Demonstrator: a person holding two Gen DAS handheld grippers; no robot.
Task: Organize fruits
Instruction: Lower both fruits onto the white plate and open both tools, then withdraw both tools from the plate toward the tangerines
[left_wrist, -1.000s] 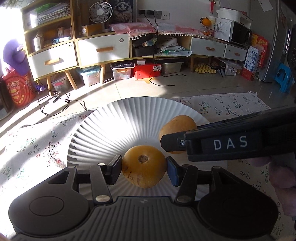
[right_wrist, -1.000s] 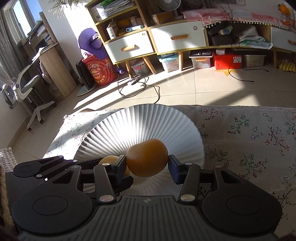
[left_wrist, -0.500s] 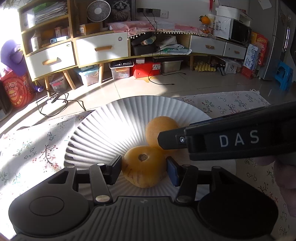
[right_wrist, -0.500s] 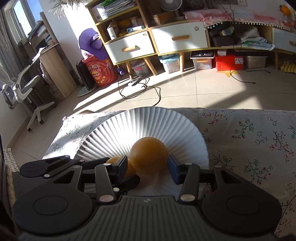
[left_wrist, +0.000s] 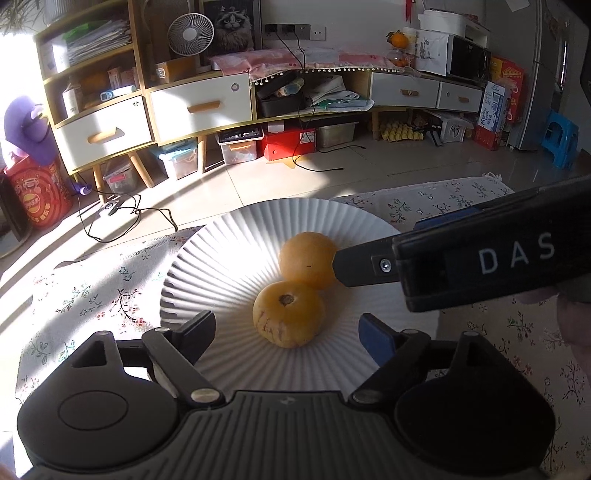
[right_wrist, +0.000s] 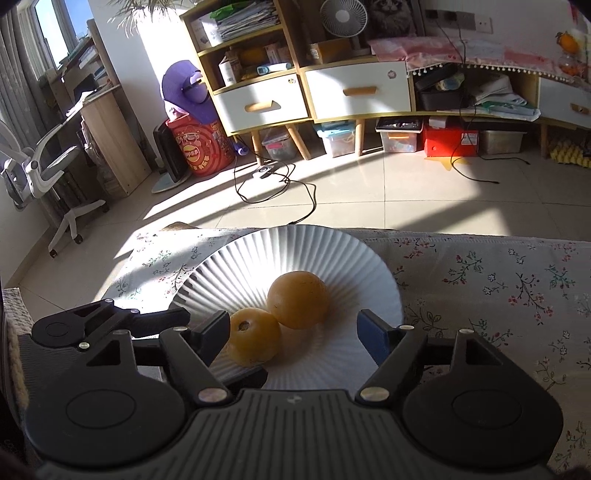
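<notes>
Two orange fruits rest side by side on a white ridged plate (left_wrist: 207, 280) (right_wrist: 236, 269). The near fruit (left_wrist: 289, 314) (right_wrist: 253, 335) shows its stem end. The far fruit (left_wrist: 307, 259) (right_wrist: 297, 300) touches it. My left gripper (left_wrist: 286, 330) hangs just behind the near fruit, its jaws opening and its pads clear of the fruit. My right gripper (right_wrist: 291, 328) is opening as well, pads apart from the far fruit. In the left wrist view the right gripper's black body (left_wrist: 476, 258) reaches in from the right, its tip next to the far fruit.
The plate lies on a floral tablecloth (right_wrist: 498, 288) near the table's far edge. Beyond it are a tiled floor with cables (right_wrist: 273, 184), wooden cabinets (left_wrist: 199, 107) and storage boxes. A hand (left_wrist: 576, 314) shows at the right edge.
Both grippers let go of their fruits and opened wide. The fruits now rest together on the plate, and both grippers have drawn back slightly upward.
</notes>
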